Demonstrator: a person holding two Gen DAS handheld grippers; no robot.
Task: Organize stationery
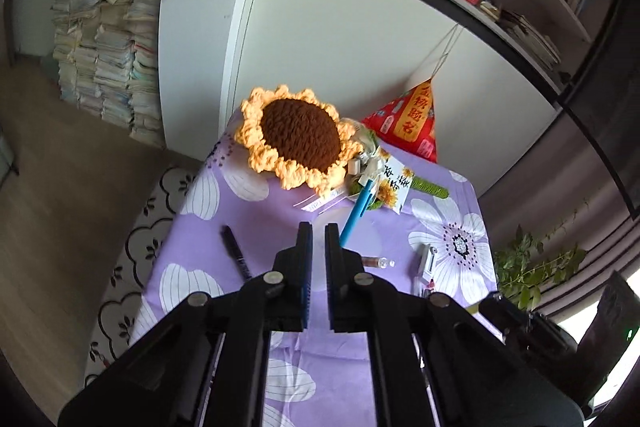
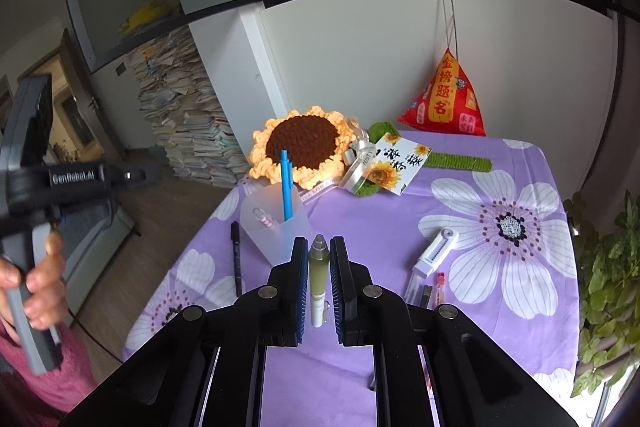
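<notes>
A pale green pen (image 2: 319, 267) with a white barrel end lies lengthwise between the two fingers of the right gripper (image 2: 319, 241), its rounded tip poking just past the fingertips; the jaws are closed on it and it is held clear of the table. Just beyond and to the left of those fingertips stands a frosted cup (image 2: 276, 223), upright on the purple flowered cloth (image 2: 400, 211), with a blue pen (image 2: 285, 187) leaning in it and a small striped thing beside that, too faint to name. A black pen (image 2: 236, 255) lies on the cloth left of the cup. To the right of the gripper lie a white cutter (image 2: 436, 251) and a few small pieces near it. At the far end of the table sit a crochet sunflower (image 2: 304, 143), a sunflower card (image 2: 396, 163) and a red pouch (image 2: 444, 99) by the wall. In the left wrist view the left gripper (image 1: 319, 227) has its jaws drawn together with nothing between them; the blue pen (image 1: 358, 207) rises just beyond its right fingertip and the black pen (image 1: 236, 251) lies to its left. At the left edge of the right wrist view a hand (image 2: 40, 287) grips that gripper's handle
</notes>
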